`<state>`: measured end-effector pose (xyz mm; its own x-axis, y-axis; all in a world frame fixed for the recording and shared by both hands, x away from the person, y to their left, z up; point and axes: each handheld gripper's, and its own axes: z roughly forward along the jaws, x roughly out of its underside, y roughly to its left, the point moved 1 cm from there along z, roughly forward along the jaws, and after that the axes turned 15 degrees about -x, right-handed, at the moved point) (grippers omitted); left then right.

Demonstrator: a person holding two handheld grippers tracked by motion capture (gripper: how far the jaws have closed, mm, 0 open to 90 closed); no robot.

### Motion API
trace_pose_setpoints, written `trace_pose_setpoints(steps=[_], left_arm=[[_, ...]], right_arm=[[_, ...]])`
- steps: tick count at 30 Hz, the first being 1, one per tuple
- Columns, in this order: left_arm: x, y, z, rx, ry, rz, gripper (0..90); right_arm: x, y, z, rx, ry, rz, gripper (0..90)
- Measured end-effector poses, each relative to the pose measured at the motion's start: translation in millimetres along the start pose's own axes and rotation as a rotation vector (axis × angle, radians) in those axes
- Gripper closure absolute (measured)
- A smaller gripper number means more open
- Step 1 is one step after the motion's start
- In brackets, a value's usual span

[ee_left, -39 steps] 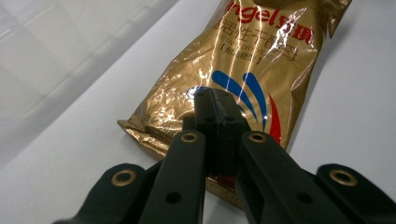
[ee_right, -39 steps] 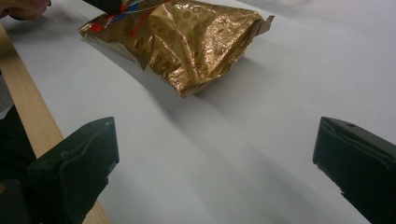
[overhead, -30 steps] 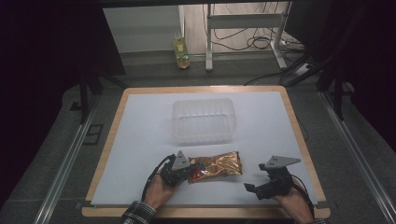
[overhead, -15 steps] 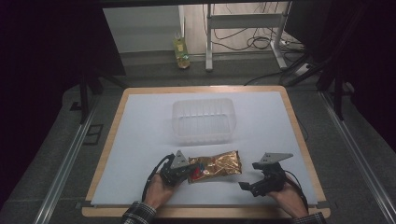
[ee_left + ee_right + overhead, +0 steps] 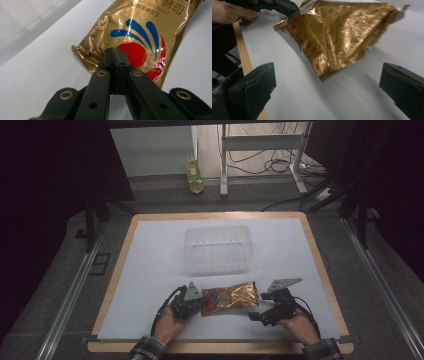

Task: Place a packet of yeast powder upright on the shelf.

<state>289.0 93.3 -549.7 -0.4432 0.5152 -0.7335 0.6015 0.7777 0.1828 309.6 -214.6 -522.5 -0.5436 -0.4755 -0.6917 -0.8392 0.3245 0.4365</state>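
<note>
Gold foil catches the light on the yeast packet, which lies near the front edge of the white surface, between the 2 hands. Its printed face shows blue strokes over a red disc in the left gripper view, with some lettering near the top of that frame.

The left hand-held gripper has its jaws pressed together on the packet's left end: in the left gripper view the 2 black jaws meet with no gap, pinching the crimped edge of the foil just below the red disc. In the right gripper view the same left hand-held gripper appears at the top left, gripping a corner of the packet, which is lifted there and sags toward the surface at its lower corner, throwing a soft shadow beneath it.

The right hand-held gripper sits just beside the packet's right end, apart from it. Its jaws stand wide: in the right gripper view one jaw rises at the bottom left and the other at the bottom right, with bare white surface between them and the packet ahead, nothing held.

Farther back, near the middle of the surface, a clear plastic container stands well apart from the packet. A wooden border frames the white sheet.
</note>
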Motion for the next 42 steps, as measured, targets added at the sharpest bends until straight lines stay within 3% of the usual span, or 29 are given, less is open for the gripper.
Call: trace_pose_setpoints(steps=[14,20,23,24,27,28,29,33,38,42], left_arm=[[-0.6,-0.3,-0.1,-0.002,0.002,0.006,90.0],[-0.6,-0.3,-0.1,-0.002,0.001,0.007,89.9],[-0.6,-0.3,-0.1,-0.001,0.002,0.008,89.9],[-0.6,-0.4,-0.1,-0.002,0.002,0.008,89.9],[-0.7,-0.4,-0.1,-0.003,0.002,0.01,89.9],[-0.8,-0.5,-0.2,-0.004,0.002,0.011,89.8],[-0.9,-0.5,-0.2,-0.004,0.002,0.012,89.8],[-0.5,-0.9,-0.5,-0.008,-0.005,0.018,89.7],[-0.6,0.6,-2.5,-0.018,-0.006,0.024,87.3],[-1.4,3.6,-6.8,-0.03,-0.019,0.007,78.6]], right_arm=[[-23.5,-8.5,21.7,-0.057,0.004,0.026,1.3],[-36.0,-11.5,28.8,-0.076,0.002,0.09,1.4],[-40.1,-13.2,29.7,-0.09,-0.02,0.162,1.5],[-40.6,-13.2,29.4,-0.086,-0.022,0.162,2.3],[-42.1,-11.4,29.1,-0.059,-0.01,0.151,7.5],[-42.9,-9.3,28.7,-0.014,0.005,0.142,18.3],[-43.0,-8.7,28.1,0.0,0.009,0.138,23.3],[-44.2,-4.4,25.1,0.037,0.004,0.136,36.5],[-48.0,0.1,16.3,0.01,-0.043,0.137,54.6],[-51.1,6.2,13.6,0.013,-0.052,0.125,65.4]])
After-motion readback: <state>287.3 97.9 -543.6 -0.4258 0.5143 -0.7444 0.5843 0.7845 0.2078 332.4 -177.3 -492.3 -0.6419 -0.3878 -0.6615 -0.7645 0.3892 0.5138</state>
